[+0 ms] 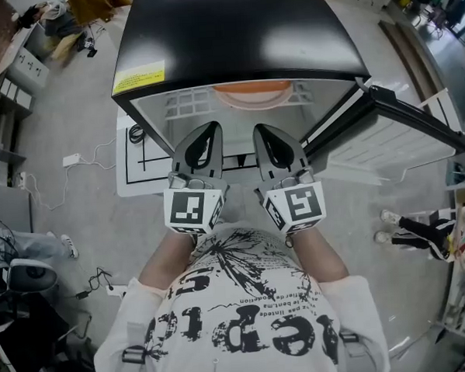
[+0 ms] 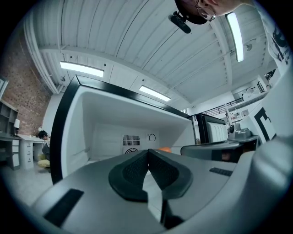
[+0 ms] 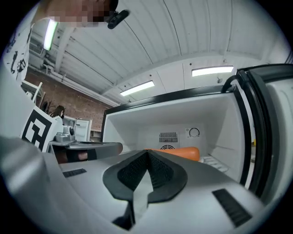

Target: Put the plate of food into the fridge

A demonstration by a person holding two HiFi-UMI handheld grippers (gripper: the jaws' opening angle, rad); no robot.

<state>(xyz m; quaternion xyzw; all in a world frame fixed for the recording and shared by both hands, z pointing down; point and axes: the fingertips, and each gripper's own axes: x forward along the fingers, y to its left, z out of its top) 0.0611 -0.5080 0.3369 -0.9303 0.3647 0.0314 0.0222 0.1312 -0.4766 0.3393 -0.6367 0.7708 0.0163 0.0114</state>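
The orange plate [image 1: 253, 95] sits on the wire shelf [image 1: 185, 104] inside the open fridge [image 1: 232, 33]. Just outside the opening, the left gripper [image 1: 205, 138] and right gripper [image 1: 267, 137] are side by side, each with its jaws pressed together and holding nothing.

Grey floor [image 1: 58, 128] with white power strip [image 1: 72, 160]; brick wall [image 2: 20, 87]; white ribbed ceiling [image 2: 137, 41], strip lights [image 2: 81, 69]

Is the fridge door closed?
No, the fridge door is swung wide open to the right, and the orange plate shows inside.
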